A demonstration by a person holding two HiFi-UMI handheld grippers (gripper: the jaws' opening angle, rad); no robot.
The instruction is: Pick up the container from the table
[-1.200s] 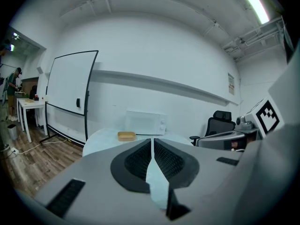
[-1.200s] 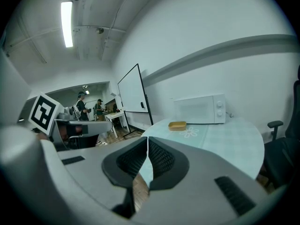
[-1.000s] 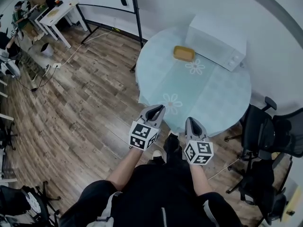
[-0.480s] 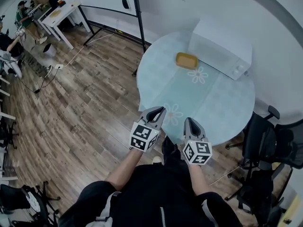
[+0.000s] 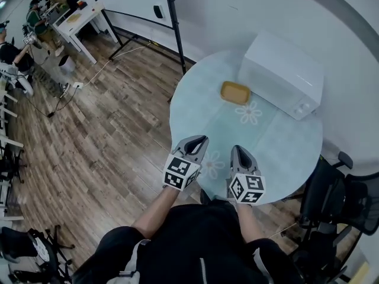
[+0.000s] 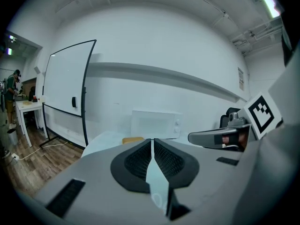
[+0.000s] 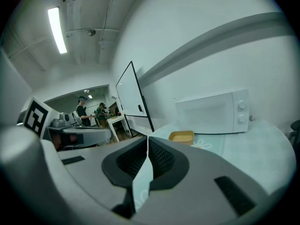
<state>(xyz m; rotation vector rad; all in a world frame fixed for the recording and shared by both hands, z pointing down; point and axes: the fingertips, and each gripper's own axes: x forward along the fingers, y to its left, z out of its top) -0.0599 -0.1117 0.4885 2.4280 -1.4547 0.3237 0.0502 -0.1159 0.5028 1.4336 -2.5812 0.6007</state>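
Only a yellow sliver of the container (image 6: 133,140) seen past the left gripper (image 6: 152,144) in its own view; rest covered. Near rim of the table (image 5: 195,108) tucked under the left gripper and right gripper (image 5: 238,154) in the head view. Chairs (image 5: 343,200) cut by the right edge. Person (image 5: 8,53) clipped at the left edge, too small to read. Possibly knobs on the microwave (image 5: 281,73); too small to tell.

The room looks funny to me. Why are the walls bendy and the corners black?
Left gripper view: the wide lens bends the whiteboard and blackens the corners. Right gripper view: same bend, plus a bright ceiling light. Head view: the table looks sharp.
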